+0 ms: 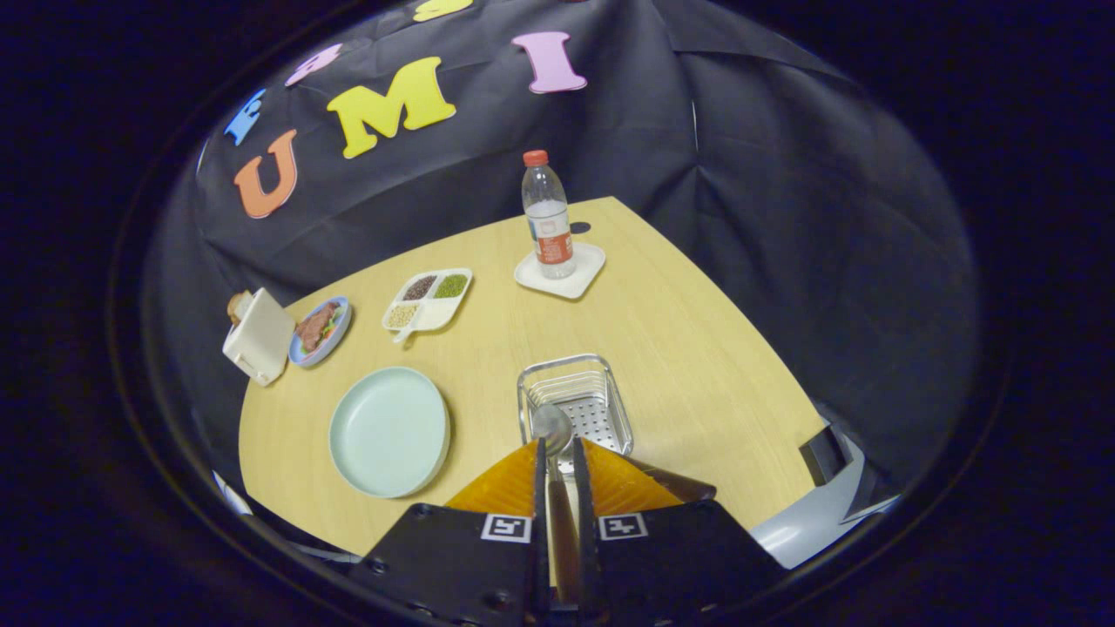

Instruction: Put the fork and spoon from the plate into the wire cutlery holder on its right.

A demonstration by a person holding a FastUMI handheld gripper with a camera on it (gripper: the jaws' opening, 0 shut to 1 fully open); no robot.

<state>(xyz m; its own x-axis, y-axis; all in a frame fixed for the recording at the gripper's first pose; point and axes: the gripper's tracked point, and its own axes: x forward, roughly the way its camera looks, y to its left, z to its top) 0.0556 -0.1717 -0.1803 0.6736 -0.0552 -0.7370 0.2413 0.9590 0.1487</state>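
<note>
Black cloth walls close in a pale wooden table [697,348] that carries everything. At the near edge the gripper [559,461] has its fingers drawn close together, pinching a spoon [552,427] by its handle; the handle runs back between the fingers, and the shiny metal bowl juts just ahead of the tips, over the near rim of the wire cutlery holder [575,405]. That holder is a silvery rectangular basket with a perforated floor. A thin metal piece at its near left corner may be the fork, though it is too small to tell. Just left of the holder lies a pale green plate [389,431], bare. Farther off stand a water bottle [547,218] on a white coaster [560,272], a divided snack tray [429,299], a small dish of food [320,329] and a white toaster [259,335].
</note>
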